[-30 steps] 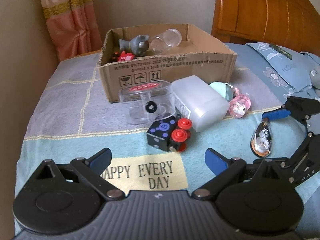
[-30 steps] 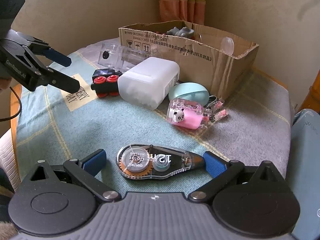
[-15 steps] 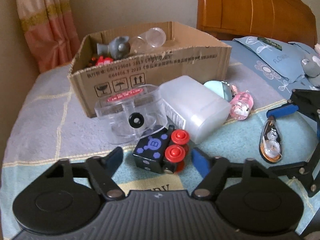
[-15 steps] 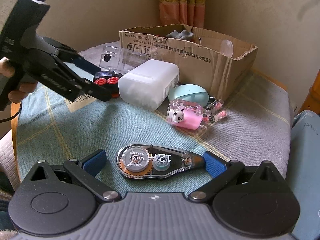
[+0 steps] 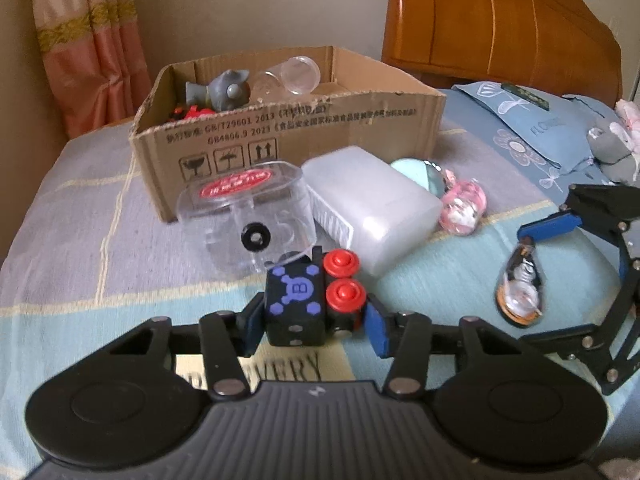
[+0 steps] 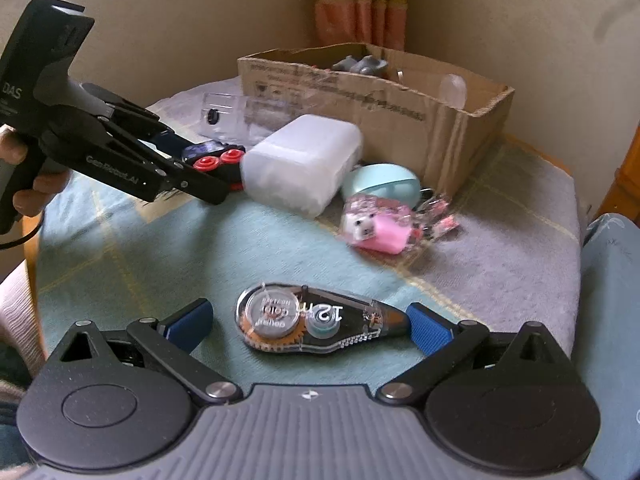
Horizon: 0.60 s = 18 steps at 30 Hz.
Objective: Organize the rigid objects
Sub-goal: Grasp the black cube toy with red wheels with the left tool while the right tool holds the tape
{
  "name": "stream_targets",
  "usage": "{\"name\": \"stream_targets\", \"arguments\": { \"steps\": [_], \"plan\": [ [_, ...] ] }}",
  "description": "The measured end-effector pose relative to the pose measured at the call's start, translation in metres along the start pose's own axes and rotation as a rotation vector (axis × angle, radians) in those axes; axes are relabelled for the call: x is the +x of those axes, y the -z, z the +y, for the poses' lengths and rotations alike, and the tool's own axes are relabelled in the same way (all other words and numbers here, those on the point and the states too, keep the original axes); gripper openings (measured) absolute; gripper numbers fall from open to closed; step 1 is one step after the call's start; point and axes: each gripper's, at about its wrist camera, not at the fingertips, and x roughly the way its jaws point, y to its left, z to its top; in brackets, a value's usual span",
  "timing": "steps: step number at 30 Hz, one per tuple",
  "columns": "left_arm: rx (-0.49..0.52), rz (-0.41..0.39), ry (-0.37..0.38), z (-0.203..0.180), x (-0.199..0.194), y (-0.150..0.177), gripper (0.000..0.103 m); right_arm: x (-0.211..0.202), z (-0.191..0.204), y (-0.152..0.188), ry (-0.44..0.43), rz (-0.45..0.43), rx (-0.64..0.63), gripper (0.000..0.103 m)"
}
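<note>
Just in front of the cardboard box (image 5: pixel 288 128), on the cloth-covered table (image 5: pixel 72 240), the left gripper (image 5: pixel 314 322) has just been closing and is now clamped on the black fidget cube (image 5: pixel 296 304) with the two red buttons, blue pads pressing its left and right sides. The cube sits nearest of the loose items to the box's front wall, with the clear plastic case (image 5: pixel 248 212) and the frosted white container (image 5: pixel 372 204) standing between it and the box. So the relation that matters: the box opening lies ahead of and above the gripper, past that clutter; I'd judge the move needs a lift first, then forward over the front wall, not a straight push. The box already holds a grey figurine (image 5: pixel 224 90) and a clear capsule (image 5: pixel 298 76). The right gripper (image 6: pixel 310 326) is well off to the right of the box, jaws apart, straddling the correction tape dispenser (image 6: pixel 316 322); its long axis runs across the gap, tip touching or just beside the right pad, nothing pinched yet. The pink panda keychain (image 6: pixel 380 228) and the mint oval case (image 6: pixel 380 184) lie between the tape and the box.
</note>
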Motion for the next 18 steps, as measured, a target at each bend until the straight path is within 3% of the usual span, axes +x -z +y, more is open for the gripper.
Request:
{"name": "stream_targets", "arguments": {
  "steps": [9,18],
  "plan": [
    [0.003,-0.018,-0.015,-0.005,-0.003,0.006,0.05,0.004,0.016,-0.006,0.11,0.013,0.107,0.103],
    [0.021,-0.029,-0.016,-0.007,0.0,0.006,0.051,-0.002,0.027,-0.001,0.18,-0.021,0.169,0.094]
  ]
}}
